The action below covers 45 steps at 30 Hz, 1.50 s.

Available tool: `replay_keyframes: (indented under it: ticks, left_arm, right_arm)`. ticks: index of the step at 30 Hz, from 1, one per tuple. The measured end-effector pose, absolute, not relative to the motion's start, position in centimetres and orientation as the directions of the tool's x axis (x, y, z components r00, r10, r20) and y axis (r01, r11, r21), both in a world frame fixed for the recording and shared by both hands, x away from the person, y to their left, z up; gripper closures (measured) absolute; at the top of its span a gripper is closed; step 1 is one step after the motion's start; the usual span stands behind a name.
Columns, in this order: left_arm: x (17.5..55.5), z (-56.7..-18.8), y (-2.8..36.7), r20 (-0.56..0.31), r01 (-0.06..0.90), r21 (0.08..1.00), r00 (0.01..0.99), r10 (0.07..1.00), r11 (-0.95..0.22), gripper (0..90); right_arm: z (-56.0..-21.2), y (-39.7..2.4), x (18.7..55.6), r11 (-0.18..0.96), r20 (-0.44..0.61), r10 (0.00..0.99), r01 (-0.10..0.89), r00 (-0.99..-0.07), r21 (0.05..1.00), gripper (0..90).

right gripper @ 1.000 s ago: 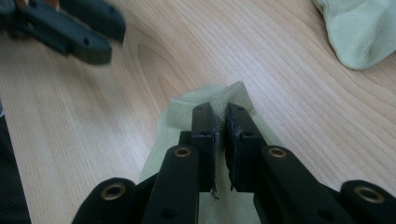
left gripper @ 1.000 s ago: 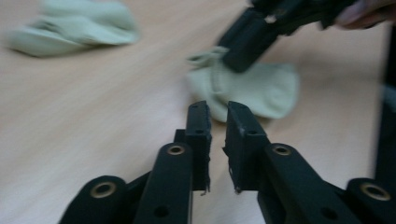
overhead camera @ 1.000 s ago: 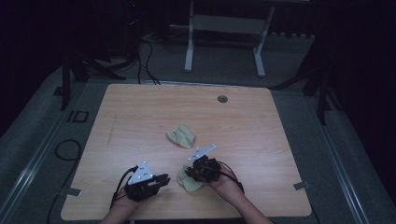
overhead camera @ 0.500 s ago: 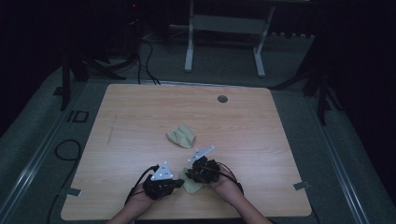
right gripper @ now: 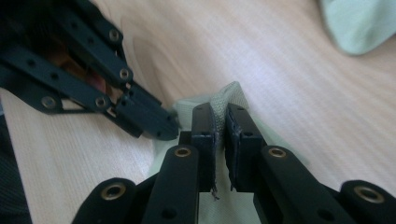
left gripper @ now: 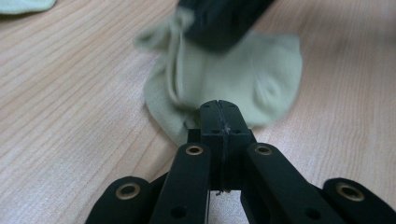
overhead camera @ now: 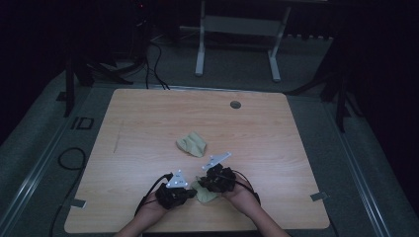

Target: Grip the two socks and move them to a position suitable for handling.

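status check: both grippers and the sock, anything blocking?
Left gripper shut on near sock edge. Right gripper shut on same sock's fabric. Second sock lies apart, mid-table. Nothing in the way.

One sock (overhead camera: 203, 192) is flanked by two grippers at the table's (overhead camera: 148, 123) near edge; a second sock (overhead camera: 191, 143) is set behind it.
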<state>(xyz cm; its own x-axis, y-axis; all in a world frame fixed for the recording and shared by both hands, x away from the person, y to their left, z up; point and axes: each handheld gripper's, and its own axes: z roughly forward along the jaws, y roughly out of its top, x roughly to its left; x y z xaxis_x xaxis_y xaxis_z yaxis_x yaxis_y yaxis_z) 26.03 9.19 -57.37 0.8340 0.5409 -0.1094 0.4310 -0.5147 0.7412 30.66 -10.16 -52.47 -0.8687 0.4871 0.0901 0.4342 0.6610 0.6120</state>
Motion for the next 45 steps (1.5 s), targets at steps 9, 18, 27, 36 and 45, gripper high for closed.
replay_keyframes:
  ticks: [9,18,27,36,45]
  left_arm:
    - [26.1,-57.3,9.2,-0.111,0.432,0.738,0.835,0.539,-0.518,90.0]
    - [26.4,-57.2,9.2,-0.120,0.431,0.727,0.846,0.520,-0.534,90.0]
    - [26.8,-57.0,9.2,-0.121,0.424,0.716,0.857,0.501,-0.554,90.0]
    - [26.8,-57.0,9.2,-0.126,0.427,0.714,0.857,0.499,-0.554,90.0]
    - [26.9,-57.0,9.2,-0.129,0.428,0.714,0.858,0.497,-0.554,90.0]
  right_arm:
    - [-49.4,-13.7,31.1,0.589,0.096,0.534,0.450,-0.840,0.671,82.4]
    - [-49.9,-18.3,31.7,0.538,0.158,0.582,0.523,-0.798,0.661,81.0]
    - [-51.9,-21.4,31.5,0.507,0.195,0.633,0.592,-0.749,0.626,83.2]
    - [-51.3,-17.9,31.6,0.550,0.159,0.578,0.526,-0.801,0.649,74.9]
    - [-52.8,-11.5,32.3,0.703,0.070,0.485,0.437,-0.871,0.562,90.0]
